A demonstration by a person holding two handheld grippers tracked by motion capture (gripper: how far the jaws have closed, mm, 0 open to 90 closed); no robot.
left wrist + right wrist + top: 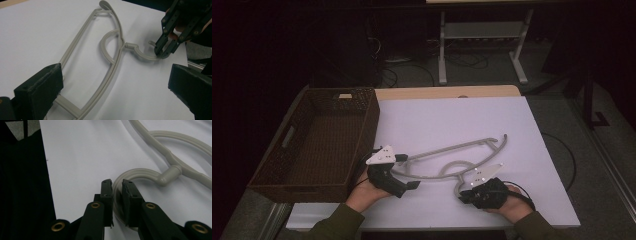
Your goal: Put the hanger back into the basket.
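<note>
Two tongs meet a grey hanger on the desk

A wicker basket (312,145) stands leftmost; the left tongs (404,172) gape released over one end of the plastic hanger (452,150), lying flat on the white desk (437,115), while the right tongs (460,192) clench its hook.

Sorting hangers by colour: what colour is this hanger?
Pale grey-beige, plain; the hanger shows best in the left gripper view.

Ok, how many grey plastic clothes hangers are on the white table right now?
1. The grey plastic clothes hanger lies flat mid-table, right of the brown wicker basket; the right gripper pinches its hook, and the open left gripper straddles its other end.
</note>
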